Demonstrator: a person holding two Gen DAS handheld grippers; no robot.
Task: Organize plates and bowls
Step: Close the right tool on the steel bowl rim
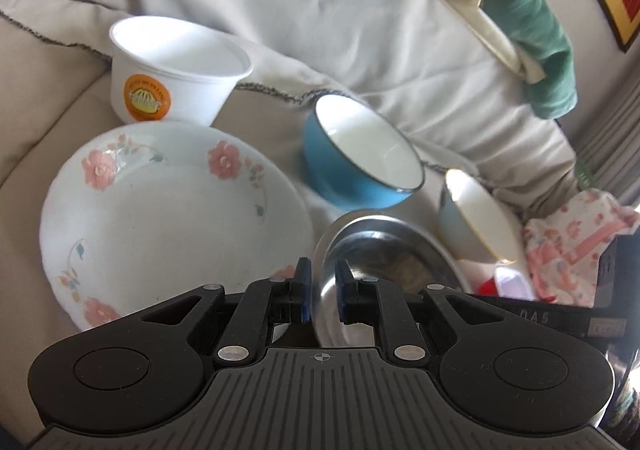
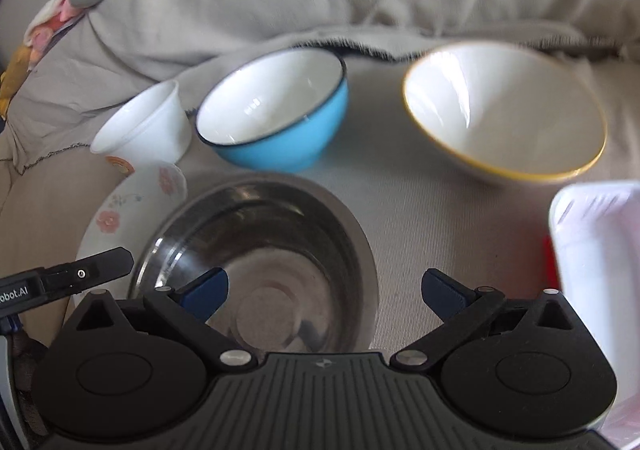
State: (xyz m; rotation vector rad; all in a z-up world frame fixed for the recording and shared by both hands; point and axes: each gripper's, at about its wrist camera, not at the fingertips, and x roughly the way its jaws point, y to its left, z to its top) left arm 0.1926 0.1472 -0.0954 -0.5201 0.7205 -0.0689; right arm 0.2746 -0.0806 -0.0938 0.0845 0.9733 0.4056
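The left gripper is clamping the rim of the steel bowl. The right gripper is hovering over this bowl, wide open and holding nothing. The blue bowl is sitting just behind the steel bowl, the flowered plate touching its left side.

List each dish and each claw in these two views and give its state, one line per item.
Steel bowl: upright, empty, rim between the left claw's pads.
Blue bowl: tilted, empty.
Yellow-rimmed bowl: tilted, empty.
White cup: upright, empty.
Floral plate: face up, bare.
Left claw: shut on the steel bowl.
Right claw: open, empty.
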